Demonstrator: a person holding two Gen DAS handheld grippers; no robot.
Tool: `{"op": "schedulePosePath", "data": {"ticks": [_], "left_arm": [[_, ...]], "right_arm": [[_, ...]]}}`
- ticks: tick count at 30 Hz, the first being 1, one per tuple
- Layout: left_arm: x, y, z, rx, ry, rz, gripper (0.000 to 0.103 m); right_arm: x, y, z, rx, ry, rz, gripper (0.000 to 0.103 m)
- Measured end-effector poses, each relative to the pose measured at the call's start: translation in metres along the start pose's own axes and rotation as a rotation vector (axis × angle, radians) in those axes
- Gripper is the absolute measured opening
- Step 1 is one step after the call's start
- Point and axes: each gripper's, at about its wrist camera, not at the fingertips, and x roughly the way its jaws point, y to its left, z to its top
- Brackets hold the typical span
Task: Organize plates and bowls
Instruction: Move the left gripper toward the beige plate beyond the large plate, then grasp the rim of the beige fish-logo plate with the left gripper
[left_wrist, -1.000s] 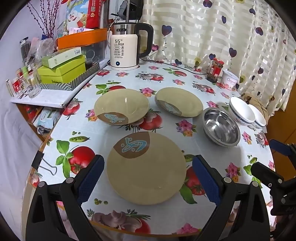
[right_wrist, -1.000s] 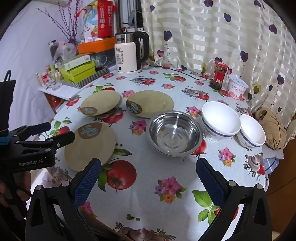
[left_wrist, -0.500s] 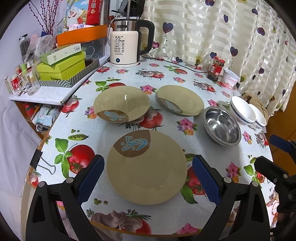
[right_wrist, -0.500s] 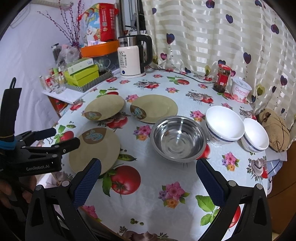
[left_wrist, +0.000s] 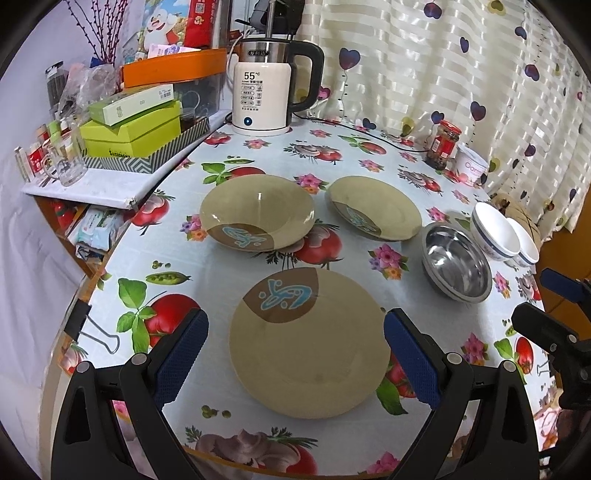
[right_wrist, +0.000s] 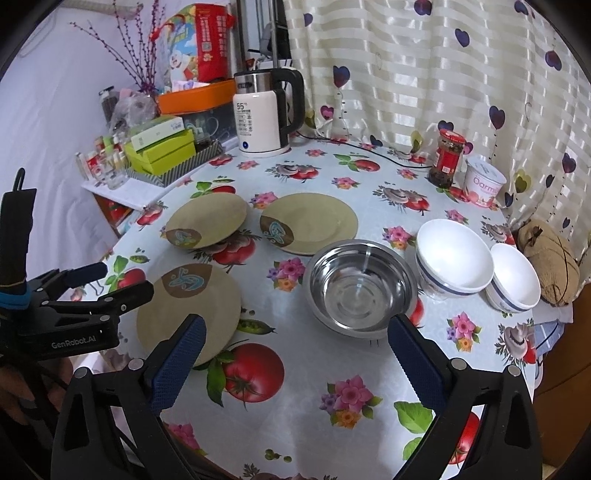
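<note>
Three tan plates with a blue-and-brown emblem lie on the table: a near plate (left_wrist: 308, 343) (right_wrist: 188, 310), a far left plate (left_wrist: 256, 212) (right_wrist: 207, 225) and a far right plate (left_wrist: 373, 208) (right_wrist: 308, 223). A steel bowl (left_wrist: 456, 264) (right_wrist: 360, 288) sits right of them, then a large white bowl (left_wrist: 493, 230) (right_wrist: 454, 258) and a small white bowl (left_wrist: 526, 247) (right_wrist: 515, 280). My left gripper (left_wrist: 295, 354) (right_wrist: 122, 282) is open, its fingers flanking the near plate from above the table's front edge. Open and holding nothing, my right gripper (right_wrist: 293, 350) (left_wrist: 543, 295) hovers in front of the steel bowl.
An electric kettle (left_wrist: 271, 92) (right_wrist: 267, 112) stands at the back, its cord running right. A red-lidded jar (right_wrist: 448, 157) and a yogurt tub (right_wrist: 484, 186) are at the back right. Green boxes (left_wrist: 136, 133) crowd a side shelf at left. A brown pouch (right_wrist: 548, 266) lies beside the small bowl.
Both grippers have risen slightly and drawn back, so the table sits a little lower in both views. No dish has moved.
</note>
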Motion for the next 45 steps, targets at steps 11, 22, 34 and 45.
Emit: {"op": "schedulePosePath", "data": {"ticks": [11, 22, 34, 45], "left_arm": [[0.011, 0.014, 0.009, -0.035, 0.020, -0.019, 0.097], [0.018, 0.031, 0.024, -0.084, 0.015, 0.000, 0.096], [0.028, 0.055, 0.034, -0.121, 0.011, -0.006, 0.096], [0.044, 0.084, 0.050, -0.156, 0.007, 0.020, 0.081]], "right_arm": [[0.014, 0.011, 0.017, -0.036, 0.016, 0.016, 0.098], [0.029, 0.023, 0.038, -0.075, 0.033, 0.055, 0.091], [0.053, 0.041, 0.059, -0.107, 0.075, 0.102, 0.075], [0.078, 0.056, 0.083, -0.107, 0.089, 0.161, 0.064]]}}
